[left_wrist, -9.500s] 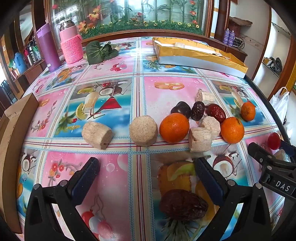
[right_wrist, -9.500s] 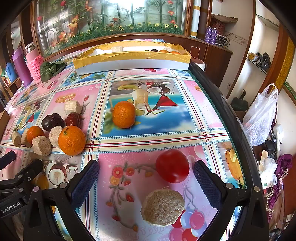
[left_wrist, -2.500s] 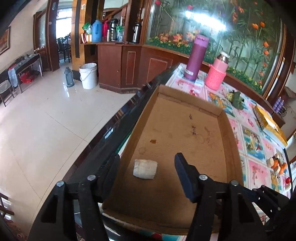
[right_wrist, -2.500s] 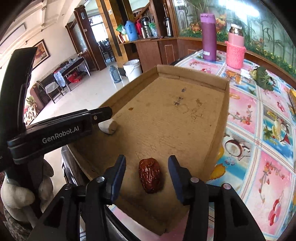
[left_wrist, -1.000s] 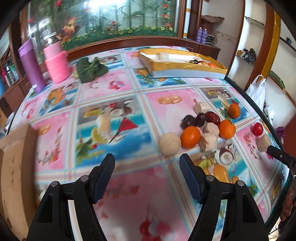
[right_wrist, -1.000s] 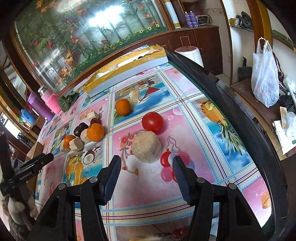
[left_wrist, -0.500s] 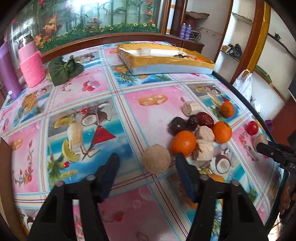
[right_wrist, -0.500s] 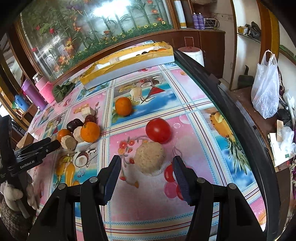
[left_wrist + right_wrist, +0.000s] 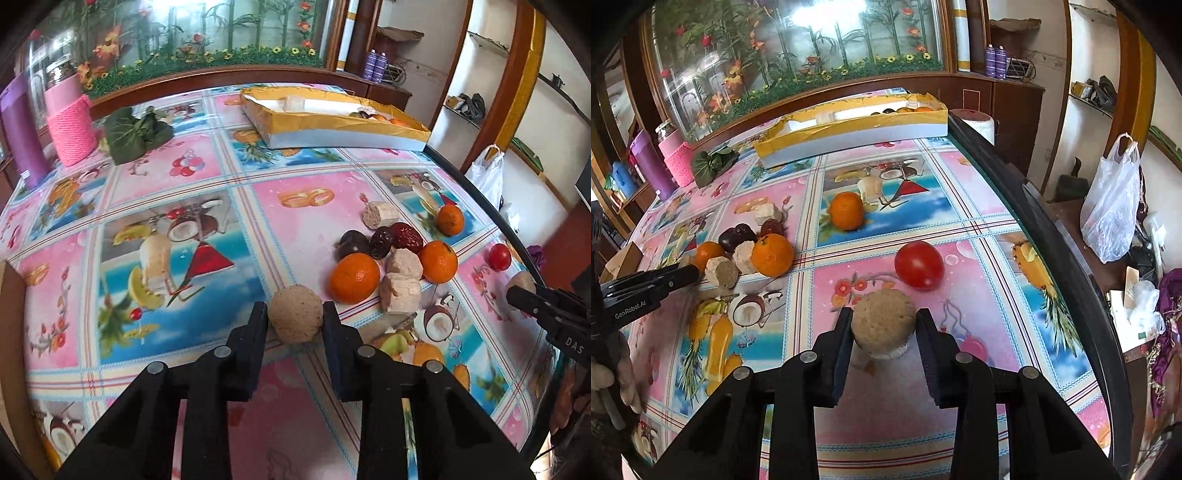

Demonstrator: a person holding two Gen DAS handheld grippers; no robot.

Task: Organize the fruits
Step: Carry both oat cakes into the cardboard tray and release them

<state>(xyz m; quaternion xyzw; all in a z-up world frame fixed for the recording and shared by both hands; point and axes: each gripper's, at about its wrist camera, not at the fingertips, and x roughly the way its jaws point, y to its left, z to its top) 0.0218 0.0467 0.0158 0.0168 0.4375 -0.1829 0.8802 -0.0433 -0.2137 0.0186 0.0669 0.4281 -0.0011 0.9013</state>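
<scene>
In the left wrist view my left gripper (image 9: 294,309) has its jaws closing on a tan round chunk (image 9: 294,319) that rests on the table; both pads touch its sides. To its right lie a big orange (image 9: 354,277), two more oranges, dark dates (image 9: 406,236) and pale cut chunks (image 9: 400,293). In the right wrist view my right gripper (image 9: 884,319) is closing on a second tan round chunk (image 9: 882,326), pads against both sides. A red tomato (image 9: 919,264) sits just beyond it and an orange (image 9: 846,210) farther back.
A yellow-lined box (image 9: 332,127) with some fruit stands at the table's far end. Green leaves (image 9: 136,133), a pink flask (image 9: 70,129) and a purple flask (image 9: 22,140) are at the far left. A cardboard box edge (image 9: 11,332) is at the left. The table's dark edge (image 9: 1034,206) runs close on the right.
Both grippers' jaws have come in from wide apart onto the tan chunks. The left gripper has also moved closer to its chunk.
</scene>
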